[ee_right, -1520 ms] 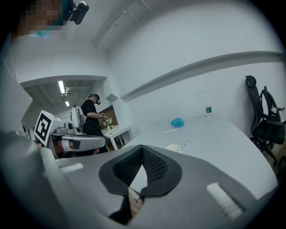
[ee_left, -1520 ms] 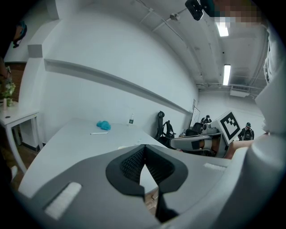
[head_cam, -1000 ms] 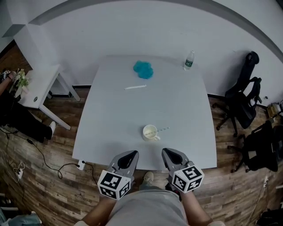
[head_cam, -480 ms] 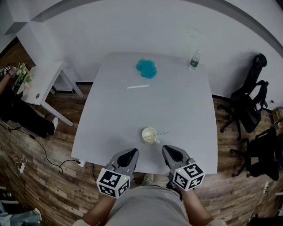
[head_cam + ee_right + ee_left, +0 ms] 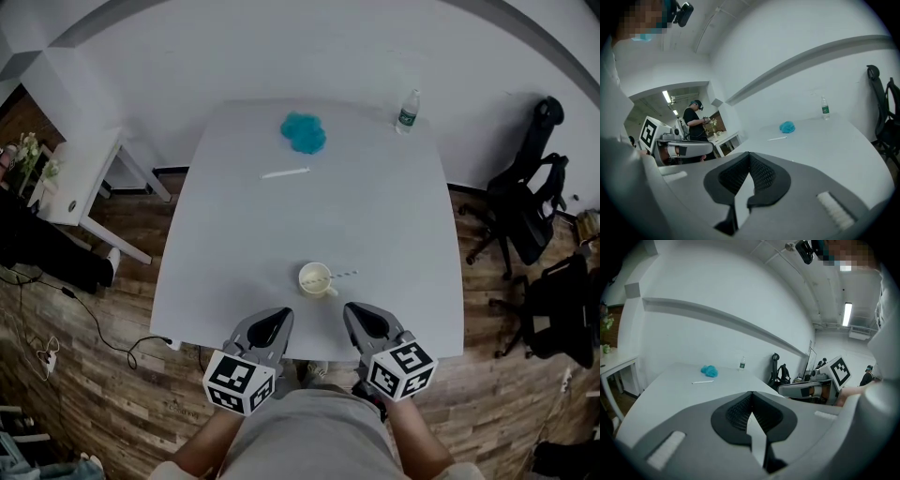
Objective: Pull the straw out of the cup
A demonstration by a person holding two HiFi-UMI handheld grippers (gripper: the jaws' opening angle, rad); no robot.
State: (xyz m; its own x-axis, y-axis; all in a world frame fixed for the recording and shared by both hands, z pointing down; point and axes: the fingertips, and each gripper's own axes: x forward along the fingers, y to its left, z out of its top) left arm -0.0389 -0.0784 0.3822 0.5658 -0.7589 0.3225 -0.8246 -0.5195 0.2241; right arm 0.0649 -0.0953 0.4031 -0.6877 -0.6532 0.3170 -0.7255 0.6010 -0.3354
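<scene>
A broad white worktop (image 5: 244, 244) fills the middle of a white-walled room with a wood-plank floor (image 5: 84, 375). A small white side table (image 5: 80, 183) stands off at 9 o'clock, and black office chairs (image 5: 525, 202) crowd the 3 o'clock side.

The round white cup (image 5: 316, 279) sits toward the 6 o'clock edge of the worktop. The pale striped straw (image 5: 342, 275) leans out over its rim toward 3 o'clock. At the far 12 o'clock end lies a crumpled blue cloth (image 5: 304, 132), with a thin white stick (image 5: 285, 172) a little nearer. A clear plastic bottle (image 5: 406, 111) stands at the 1 o'clock corner; its green label is too small to read.

The left gripper (image 5: 270, 323) and right gripper (image 5: 366, 321) hang over the 6 o'clock edge, apart from the cup. The fingers of each are closed tip to tip on nothing. Black-and-white square markers cover their cubes. A wide stretch of worktop opens between cup and cloth.
</scene>
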